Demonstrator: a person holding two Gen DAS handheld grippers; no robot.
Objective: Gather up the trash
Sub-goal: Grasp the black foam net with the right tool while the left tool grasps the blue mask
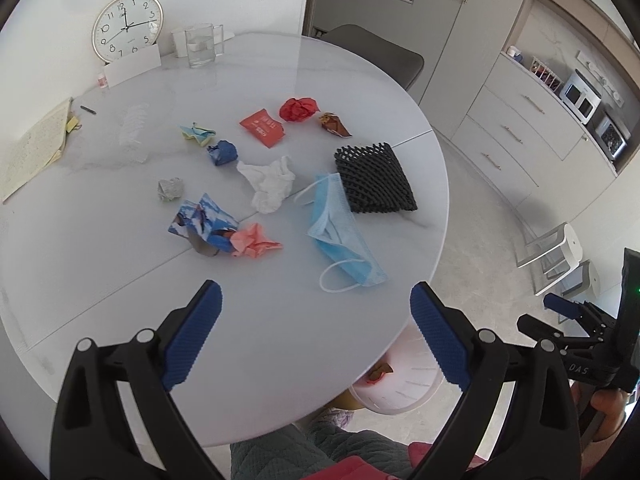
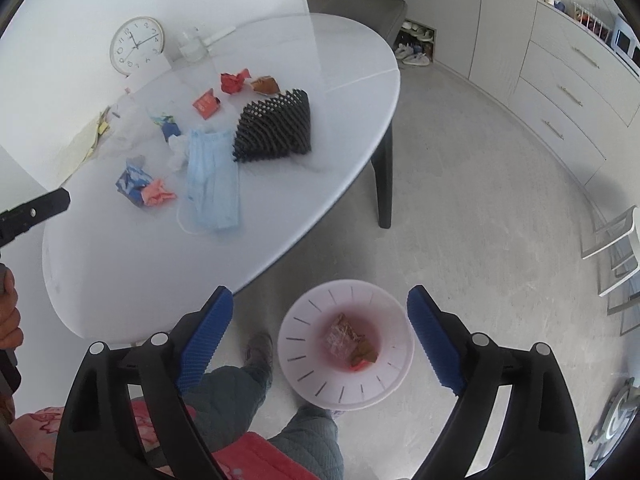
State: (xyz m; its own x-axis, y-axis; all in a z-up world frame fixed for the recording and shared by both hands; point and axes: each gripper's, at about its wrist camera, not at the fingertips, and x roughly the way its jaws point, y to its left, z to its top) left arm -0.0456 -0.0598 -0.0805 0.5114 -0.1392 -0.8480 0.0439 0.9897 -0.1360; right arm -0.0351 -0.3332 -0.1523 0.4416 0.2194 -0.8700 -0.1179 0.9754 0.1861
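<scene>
Trash lies scattered on the white desk (image 1: 100,288) ahead of my left gripper (image 1: 316,336): a blue face mask (image 1: 340,224) nearest, black foam netting (image 1: 376,178) beyond it. Only my right gripper (image 2: 320,336) sees into the pink bin (image 2: 304,376) on the floor, directly between its jaws, wrappers inside. Both jaws stand apart, empty. A clock (image 1: 127,26) leans behind; cabinets line the room.

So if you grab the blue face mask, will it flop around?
Probably. The blue face mask lies flat and creased, so it likely droops from the fingers. Its thin ear loops may dangle and could snag nearby trash. It looks very light, so a small pinch should lift it.
</scene>
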